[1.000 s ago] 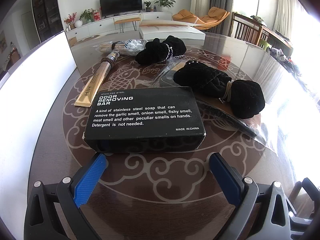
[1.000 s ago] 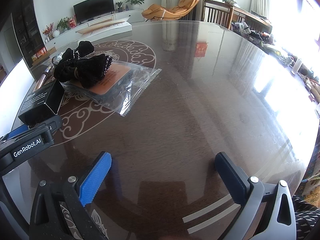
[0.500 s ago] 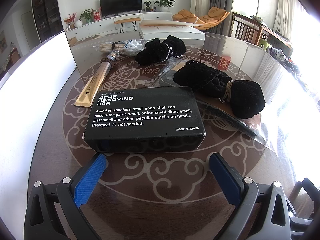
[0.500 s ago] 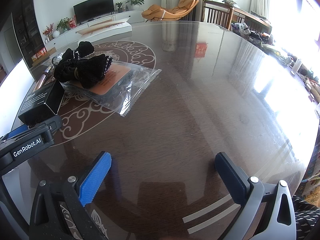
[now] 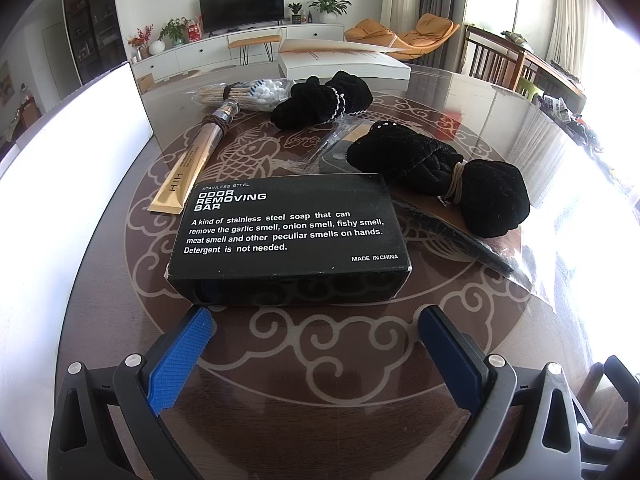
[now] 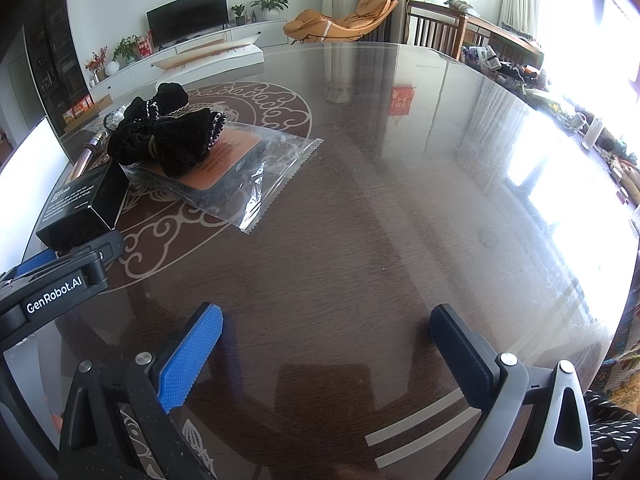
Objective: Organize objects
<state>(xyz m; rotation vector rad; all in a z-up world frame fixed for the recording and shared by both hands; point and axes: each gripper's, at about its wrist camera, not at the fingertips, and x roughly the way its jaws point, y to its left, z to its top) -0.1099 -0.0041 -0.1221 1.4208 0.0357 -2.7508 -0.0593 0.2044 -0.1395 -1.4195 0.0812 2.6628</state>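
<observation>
No change is noted against the frames from a second and half a second ago: every object and both grippers are found in the same places in both views.

Left wrist view, left to right. A white panel (image 5: 80, 152) is seen standing at the left edge of the round table (image 5: 320, 380). A paper-wrapped stick (image 5: 192, 164) is laid diagonally, its far end near a clear bag of cotton swabs (image 5: 248, 92). Just right of that bag a black cloth bundle (image 5: 324, 98) is seen. The black box (image 5: 290, 236), printed "ODOR REMOVING BAR", is lying flat at the table centre, directly ahead of the left gripper (image 5: 314, 338) and apart from its fingers. The left gripper is recorded as spread wide, nothing between its pads. To the right of the box a second black bundle (image 5: 440, 178), tied with a band, is resting on a clear zip bag (image 5: 516, 272). A white carton (image 5: 344, 60) is seen at the far edge.

Right wrist view, left to right. The left gripper body (image 6: 52, 280) is seen just behind the box (image 6: 84, 204). The zip bag (image 6: 260, 184) with an orange card inside is noted beside it, the tied bundle (image 6: 176, 144) on top. The right gripper (image 6: 326, 334) is held over bare tabletop (image 6: 400, 200), fingers released and empty, well apart from the objects.
</observation>
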